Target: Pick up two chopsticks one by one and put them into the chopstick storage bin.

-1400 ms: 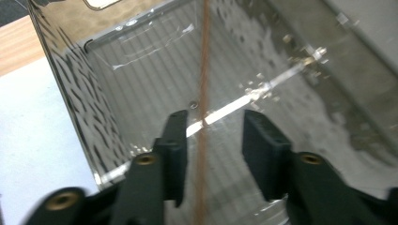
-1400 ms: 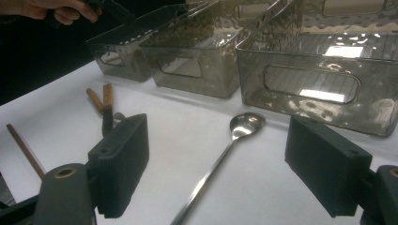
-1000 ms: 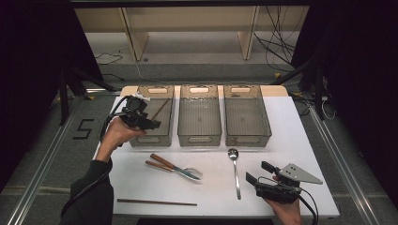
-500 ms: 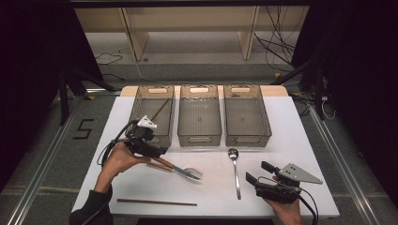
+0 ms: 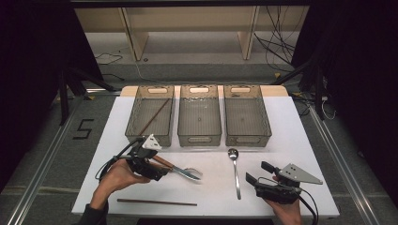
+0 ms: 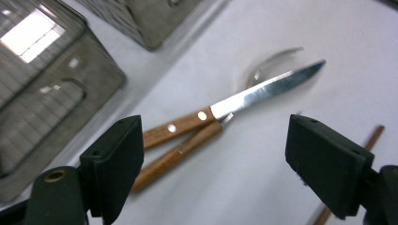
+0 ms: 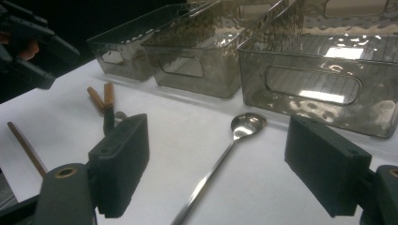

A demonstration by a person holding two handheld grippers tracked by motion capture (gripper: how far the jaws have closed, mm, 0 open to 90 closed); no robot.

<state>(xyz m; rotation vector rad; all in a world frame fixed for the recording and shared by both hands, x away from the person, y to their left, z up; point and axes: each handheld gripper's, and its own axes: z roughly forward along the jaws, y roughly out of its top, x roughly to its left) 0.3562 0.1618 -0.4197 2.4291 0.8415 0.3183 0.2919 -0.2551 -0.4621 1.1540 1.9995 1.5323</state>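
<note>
Wooden handles mark the knife [image 6: 225, 115] that our left claw [image 5: 162, 172] hangs over, near the front left of the white surface [image 5: 206, 187]. From the high view, we see that claw just above those handles, with a second wooden-handled piece [image 5: 187, 173] lying under the knife, its metal end poking out to the right. Our left gripper view makes things plainer: the serrated steel blade crosses a curved metal end [image 6: 274, 58], two rivets show on the upper handle, and both handles lie between our two black pads without touching either. Our left claw's jaws have just been opening and stand wide, holding nothing.

Our right claw [image 5: 257, 173] rests low at the front right, jaws wide apart and empty. Its own view looks along a long steel spoon [image 7: 225, 159], bowl pointing towards the trays; the high view shows that spoon lying just left of the claw, apart from it.

Three clear grey trays [image 5: 199, 115] stand in a row at the back. From above we make out one brown chopstick [image 5: 152, 117] leaning inside the left tray, and another chopstick [image 5: 157, 202] lying flat near the front edge. Our right gripper view catches that second stick only as a short end at its left margin.
</note>
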